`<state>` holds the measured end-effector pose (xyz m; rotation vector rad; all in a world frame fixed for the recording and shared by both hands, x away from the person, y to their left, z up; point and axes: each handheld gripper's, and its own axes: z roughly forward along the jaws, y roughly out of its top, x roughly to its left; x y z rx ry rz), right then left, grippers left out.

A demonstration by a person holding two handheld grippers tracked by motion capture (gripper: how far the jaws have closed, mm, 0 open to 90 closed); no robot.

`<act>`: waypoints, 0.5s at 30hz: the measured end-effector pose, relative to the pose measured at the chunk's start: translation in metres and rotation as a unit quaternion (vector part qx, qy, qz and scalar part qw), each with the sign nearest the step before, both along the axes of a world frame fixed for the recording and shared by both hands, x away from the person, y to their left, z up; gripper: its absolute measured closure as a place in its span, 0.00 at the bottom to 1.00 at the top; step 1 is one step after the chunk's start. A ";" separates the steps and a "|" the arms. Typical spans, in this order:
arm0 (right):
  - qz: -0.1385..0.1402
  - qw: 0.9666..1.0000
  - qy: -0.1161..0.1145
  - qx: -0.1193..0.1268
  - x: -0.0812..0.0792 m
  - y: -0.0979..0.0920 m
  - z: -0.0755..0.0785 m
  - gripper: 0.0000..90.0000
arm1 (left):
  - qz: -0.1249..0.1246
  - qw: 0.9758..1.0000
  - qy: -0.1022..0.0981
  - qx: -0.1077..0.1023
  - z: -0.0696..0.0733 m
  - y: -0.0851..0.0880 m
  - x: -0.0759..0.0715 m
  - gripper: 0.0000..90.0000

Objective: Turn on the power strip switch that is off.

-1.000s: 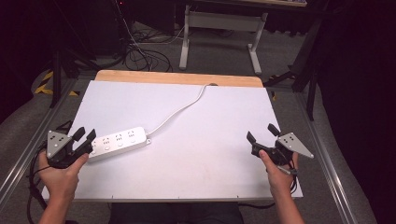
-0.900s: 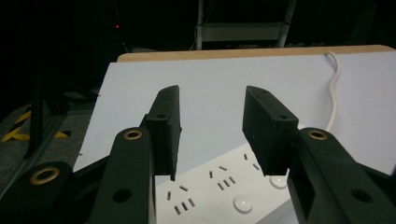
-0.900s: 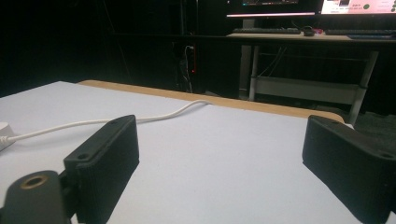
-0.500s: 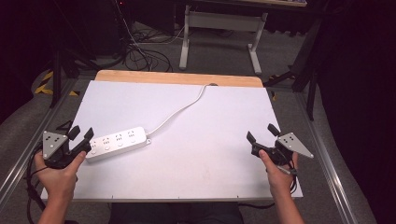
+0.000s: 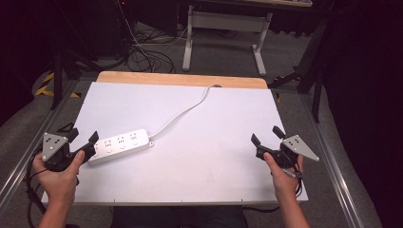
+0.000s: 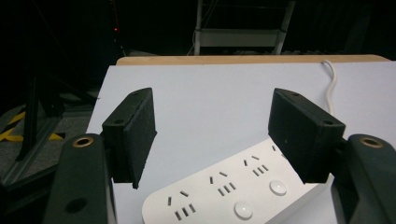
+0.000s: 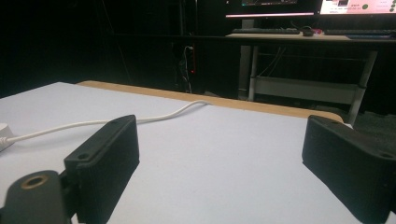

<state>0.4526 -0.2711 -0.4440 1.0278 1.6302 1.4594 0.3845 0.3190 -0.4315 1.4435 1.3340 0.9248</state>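
Here we have our left gripper (image 5: 81,140) at the near left corner of the table (image 5: 228,166), its jaws spread wide and holding nothing, with the near end of the white power strip (image 5: 121,146) sitting just ahead of them; in the left gripper view that end of the strip (image 6: 233,196) lies low between the two black pads (image 6: 135,133), apart from both as far as we can tell. We judge this to be the approach step: we are lining up on the strip's end, and no grip is made yet. The next move, as we read it, calls for easing forward and down until the pads straddle the strip's narrow width, then closing squarely across it so the body does not twist out. The strip lies flat on the left part of the table, sockets and buttons facing up, its long axis running from near left to far right at a shallow slant. Its cable (image 5: 183,113) leaves the far right end and curves away to the table's far wooden edge (image 5: 180,79). Our right gripper (image 5: 266,135) rests well apart at the near right, jaws likewise wide and empty over bare table.
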 end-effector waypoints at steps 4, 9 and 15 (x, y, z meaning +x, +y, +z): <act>0.000 1.000 0.000 0.000 0.000 0.000 0.000 0.13 | 0.008 1.000 -0.006 0.001 0.000 0.001 0.001 0.30; 0.001 1.000 0.000 -0.001 0.000 0.000 0.000 0.13 | 0.013 1.000 -0.014 0.002 0.000 0.001 0.001 0.26; 0.001 1.000 0.001 0.001 0.000 0.000 0.000 0.13 | 0.023 1.000 -0.019 0.008 0.000 0.001 0.002 0.19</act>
